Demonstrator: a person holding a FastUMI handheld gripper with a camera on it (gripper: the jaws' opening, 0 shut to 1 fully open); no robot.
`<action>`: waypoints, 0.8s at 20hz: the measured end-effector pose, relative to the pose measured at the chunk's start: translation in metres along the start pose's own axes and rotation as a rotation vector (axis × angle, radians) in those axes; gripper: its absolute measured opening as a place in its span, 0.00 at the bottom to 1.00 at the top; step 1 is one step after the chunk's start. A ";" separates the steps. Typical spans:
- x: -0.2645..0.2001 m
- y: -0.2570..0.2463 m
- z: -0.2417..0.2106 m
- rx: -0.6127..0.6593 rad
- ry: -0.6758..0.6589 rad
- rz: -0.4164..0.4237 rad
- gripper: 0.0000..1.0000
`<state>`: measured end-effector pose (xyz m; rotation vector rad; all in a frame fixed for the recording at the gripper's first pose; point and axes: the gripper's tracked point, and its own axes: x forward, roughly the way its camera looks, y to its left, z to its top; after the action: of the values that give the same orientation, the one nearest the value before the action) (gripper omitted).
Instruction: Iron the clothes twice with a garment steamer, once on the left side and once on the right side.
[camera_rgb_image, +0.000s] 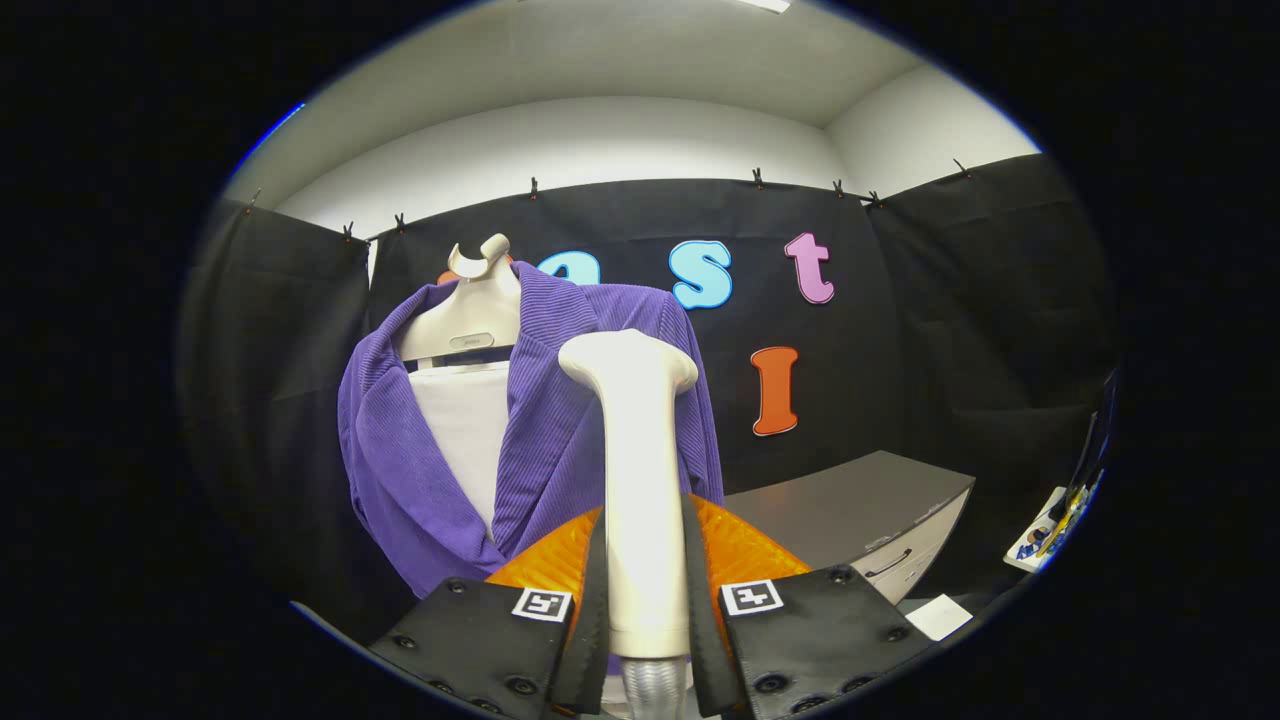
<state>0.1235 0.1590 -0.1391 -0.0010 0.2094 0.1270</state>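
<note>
The gripper (645, 590) has both fingers pressed on the upright handle of the white plastic garment steamer (640, 480), which stands between them, its head at the top. Just beyond the steamer head hangs the purple ribbed fabric jacket (560, 430), draped over the cream plastic hanger form (470, 320) on a stand; the steamer sits before the jacket's right half. Behind the jacket runs the booth's black cloth wall. To the right of the jacket, further back, stands a grey flat-topped cabinet with a drawer (860, 510).
</note>
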 end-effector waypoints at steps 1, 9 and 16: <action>0.001 0.000 -0.004 -0.004 0.004 -0.001 0.41; -0.006 -0.004 -0.046 0.014 0.066 -0.007 0.41; -0.016 -0.011 -0.088 -0.016 0.127 -0.036 0.41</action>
<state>0.0912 0.1448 -0.2224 -0.0287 0.3352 0.0931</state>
